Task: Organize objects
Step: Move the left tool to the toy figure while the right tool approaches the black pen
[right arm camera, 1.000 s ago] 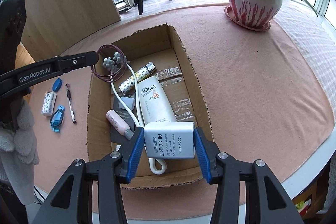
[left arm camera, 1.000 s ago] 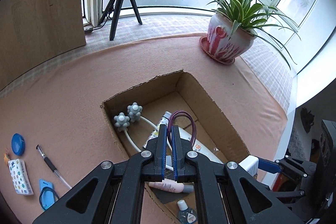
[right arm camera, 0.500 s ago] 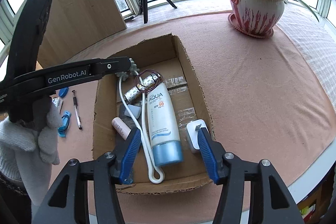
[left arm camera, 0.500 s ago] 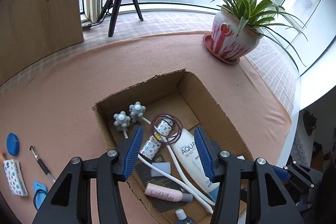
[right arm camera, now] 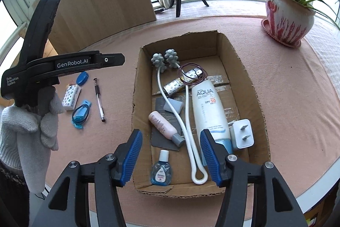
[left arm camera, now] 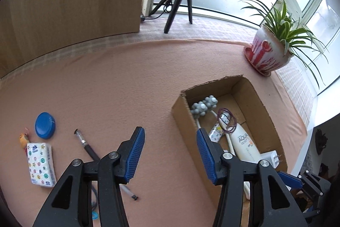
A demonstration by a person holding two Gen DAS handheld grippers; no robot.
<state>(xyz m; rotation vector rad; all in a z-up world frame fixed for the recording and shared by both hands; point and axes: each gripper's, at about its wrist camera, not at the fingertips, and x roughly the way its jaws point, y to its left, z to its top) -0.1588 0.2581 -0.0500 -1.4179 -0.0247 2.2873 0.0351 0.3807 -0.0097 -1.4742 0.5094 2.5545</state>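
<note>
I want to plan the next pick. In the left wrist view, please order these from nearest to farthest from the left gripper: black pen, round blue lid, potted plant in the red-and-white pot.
1. Black pen: just left of the left gripper, partly under it.
2. Round blue lid: farther left on the pink cloth.
3. Potted plant in the red-and-white pot: far right, by the window.

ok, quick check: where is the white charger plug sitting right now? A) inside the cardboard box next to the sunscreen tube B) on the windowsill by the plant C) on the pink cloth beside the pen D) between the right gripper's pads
A: the charger plug lies on the floor of the cardboard box beside the sunscreen tube, and the right gripper stands open with nothing between its pads.
</note>
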